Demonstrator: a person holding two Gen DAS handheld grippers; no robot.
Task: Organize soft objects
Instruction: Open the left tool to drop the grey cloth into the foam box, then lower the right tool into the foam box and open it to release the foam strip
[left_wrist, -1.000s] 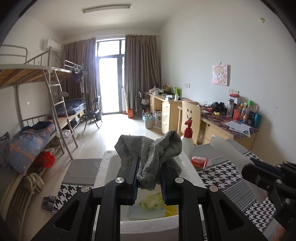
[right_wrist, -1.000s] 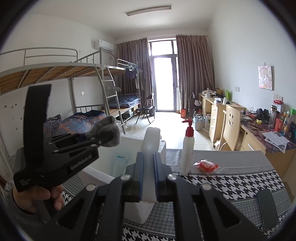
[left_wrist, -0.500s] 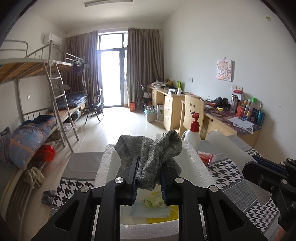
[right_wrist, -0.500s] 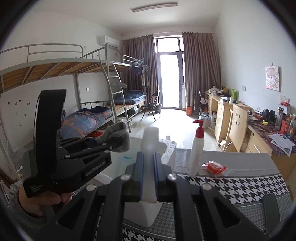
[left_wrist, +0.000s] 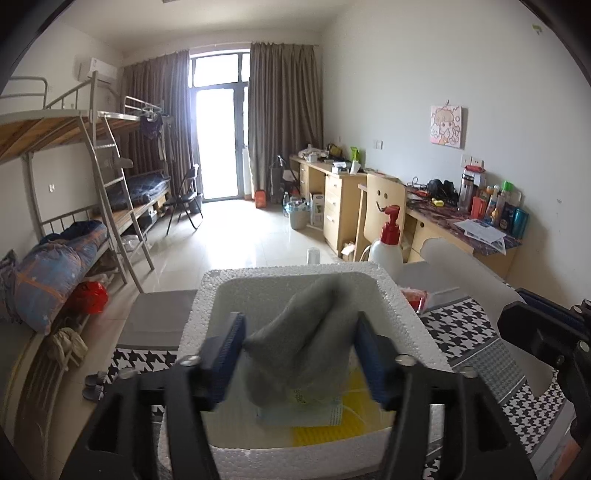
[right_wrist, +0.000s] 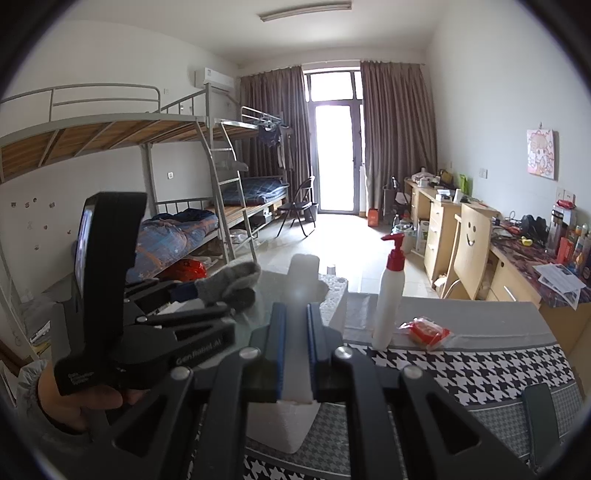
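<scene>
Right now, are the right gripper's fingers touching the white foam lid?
Touching. The right wrist view shows the right gripper with both blue pads flat against the foam lid, no gap on either side.

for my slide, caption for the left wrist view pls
Left gripper, jaws just opened, releases a grey sock over the foam box.
</scene>
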